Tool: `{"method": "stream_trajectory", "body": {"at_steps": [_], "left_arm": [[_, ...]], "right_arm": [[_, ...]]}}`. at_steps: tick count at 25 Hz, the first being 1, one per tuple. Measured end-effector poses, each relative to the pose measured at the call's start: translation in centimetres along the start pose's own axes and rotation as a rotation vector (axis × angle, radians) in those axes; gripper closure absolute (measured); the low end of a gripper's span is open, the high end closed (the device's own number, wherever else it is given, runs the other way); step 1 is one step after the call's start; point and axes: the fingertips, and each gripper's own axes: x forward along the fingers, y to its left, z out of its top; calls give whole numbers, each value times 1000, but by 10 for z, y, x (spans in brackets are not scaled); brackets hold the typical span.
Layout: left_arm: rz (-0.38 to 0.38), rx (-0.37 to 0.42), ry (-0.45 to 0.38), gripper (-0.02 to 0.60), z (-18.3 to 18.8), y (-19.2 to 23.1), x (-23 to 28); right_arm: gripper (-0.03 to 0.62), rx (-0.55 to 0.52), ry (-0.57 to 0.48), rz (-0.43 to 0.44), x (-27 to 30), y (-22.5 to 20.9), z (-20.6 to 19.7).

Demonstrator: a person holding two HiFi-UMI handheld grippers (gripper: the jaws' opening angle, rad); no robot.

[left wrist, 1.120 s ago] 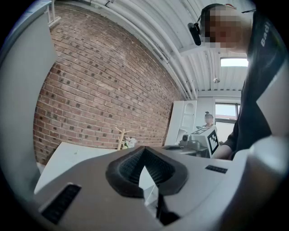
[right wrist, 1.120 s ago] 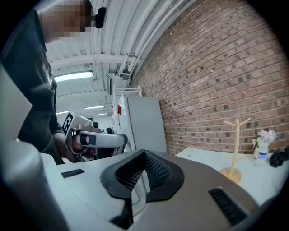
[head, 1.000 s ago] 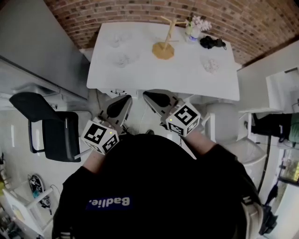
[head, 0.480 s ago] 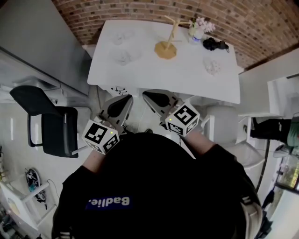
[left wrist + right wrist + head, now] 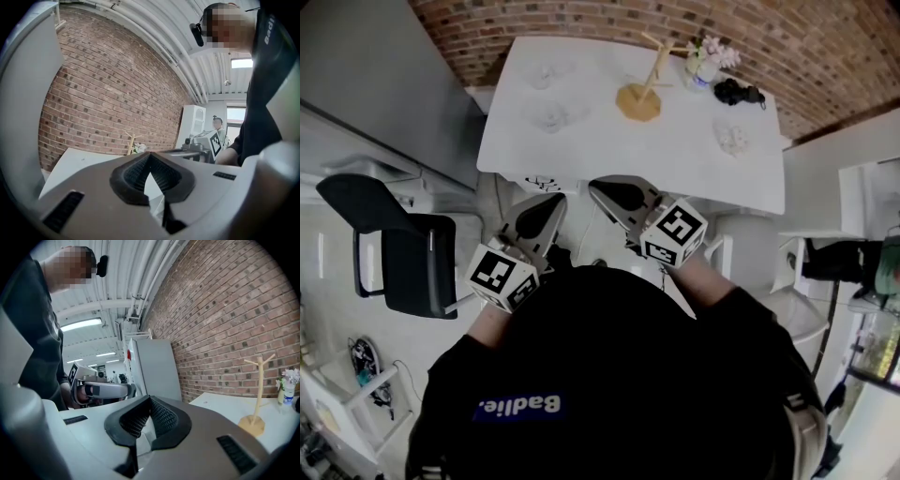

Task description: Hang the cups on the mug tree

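1. Nearest the body, the left gripper and the right gripper were held side by side, well short of the white rectangular bench. Over the last second the right gripper was raised and pushed slightly forward, while the left gripper was hardly moved.
2. The jaws of both grippers were seen pressed together, with nothing between them; no cup was carried.
3. The bench was shifted a little in the head view. This was judged to be a small movement of the head or body, since nothing on the bench was displaced.
4. Near the bench's left side a clear glass cup was made out, with a second cup behind it. A third cup was seen towards the right edge.
5. Farther back, the pale wooden mug tree with a round base stood upright and well apart from every cup, its pegs bare. A small vase of pale flowers and a black object were set just beyond it, before the red brick wall.
6. The task was therefore judged barely begun: an approach was under way, and every cup was left to be hung.
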Motion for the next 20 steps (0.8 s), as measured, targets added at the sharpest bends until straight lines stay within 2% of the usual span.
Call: {"method": "stream_trajectory", "body": {"at_steps": [8, 16, 20], "left_arm": [[-95, 18, -3, 581, 21, 69, 25], [-143, 4, 14, 581, 41, 152, 35], [-171, 0, 26, 581, 38, 180, 37]], "right_arm": [[565, -23, 62, -51, 59, -45, 11], [565, -42, 117, -135, 125, -91, 15], [565, -78, 144, -175, 153, -104, 9]]}}
